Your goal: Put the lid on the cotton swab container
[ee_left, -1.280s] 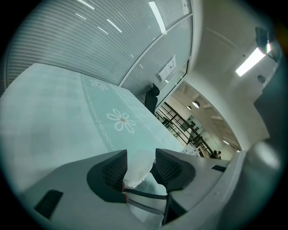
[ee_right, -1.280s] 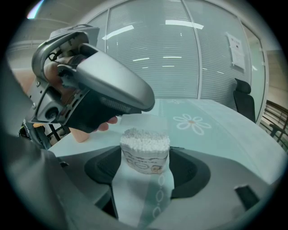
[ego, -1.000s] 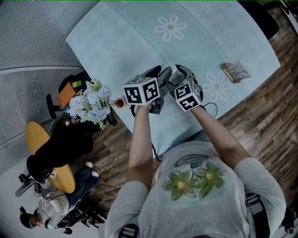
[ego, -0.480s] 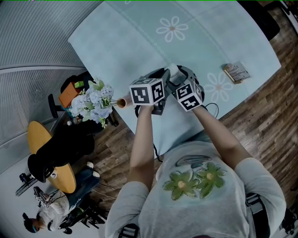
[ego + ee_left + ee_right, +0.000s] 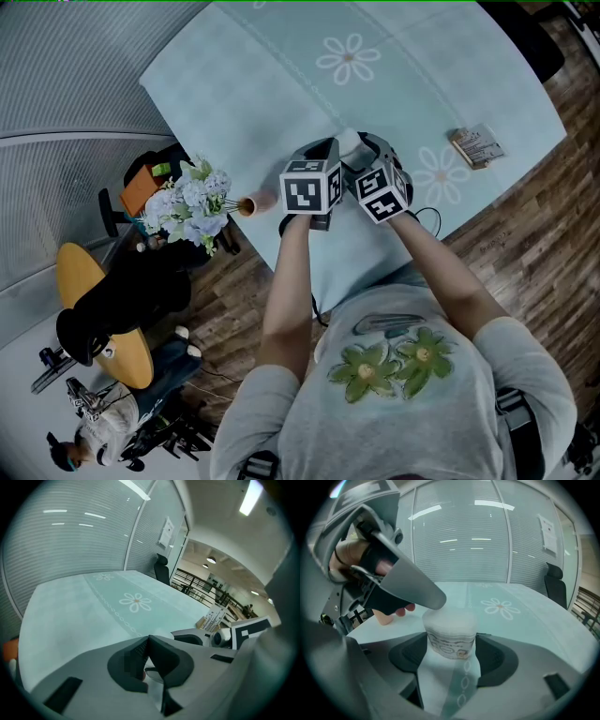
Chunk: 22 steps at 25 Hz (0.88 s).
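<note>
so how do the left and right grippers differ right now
The left gripper has its fingers shut together with nothing between them; the right gripper has its fingers wide apart, pressed on the cotton swab container. The left gripper's tip sits at the container's top, while the right gripper holds it by the sides. Both are grey and at the same container.

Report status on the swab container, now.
Right gripper clamped round the container, upright. Left gripper shut, tip at its top. Lid looks on, seating unconfirmed. Nothing in the way.
</note>
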### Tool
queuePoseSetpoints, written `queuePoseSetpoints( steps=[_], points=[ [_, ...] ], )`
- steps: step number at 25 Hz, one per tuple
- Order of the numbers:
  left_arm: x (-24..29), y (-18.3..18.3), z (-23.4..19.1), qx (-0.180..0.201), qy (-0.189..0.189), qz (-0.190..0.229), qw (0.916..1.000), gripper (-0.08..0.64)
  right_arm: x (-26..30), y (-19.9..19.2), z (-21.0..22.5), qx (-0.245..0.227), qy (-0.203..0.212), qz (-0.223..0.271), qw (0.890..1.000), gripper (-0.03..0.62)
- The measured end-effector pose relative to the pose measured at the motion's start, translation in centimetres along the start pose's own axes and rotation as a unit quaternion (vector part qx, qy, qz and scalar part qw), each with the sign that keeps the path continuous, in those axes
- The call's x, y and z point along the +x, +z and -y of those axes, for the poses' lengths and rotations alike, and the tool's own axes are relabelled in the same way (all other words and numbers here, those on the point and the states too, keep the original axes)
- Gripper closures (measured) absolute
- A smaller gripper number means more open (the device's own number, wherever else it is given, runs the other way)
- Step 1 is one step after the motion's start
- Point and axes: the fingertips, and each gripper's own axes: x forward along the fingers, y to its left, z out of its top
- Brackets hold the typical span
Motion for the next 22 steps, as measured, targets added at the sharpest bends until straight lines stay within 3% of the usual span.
queuePoseSetpoints(
  steps=[4,11,18,22],
  points=[
    [0.1,-0.1,0.0,0.037,0.032,-0.011,0.9987,0.557,0.1,-0.3,0.0,0.003,0.004,-0.002,1.000,0.266],
    [0.2,0.0,0.1,0.030,0.047,-0.009,0.9984,0.557,0.3,-1.2,0.1,0.001,0.007,-0.012,1.000,0.281],
    [0.1,-0.1,0.0,0.002,0.041,0.000,0.9991,0.558,-0.9,-0.4,0.2,-0.022,0.003,-0.014,1.000,0.281],
    [-0.2,-0.1,-0.2,-0.056,0.003,0.027,0.9981,0.541,-2.0,-0.1,0.2,-0.024,0.001,-0.009,1.000,0.281]
  ],
)
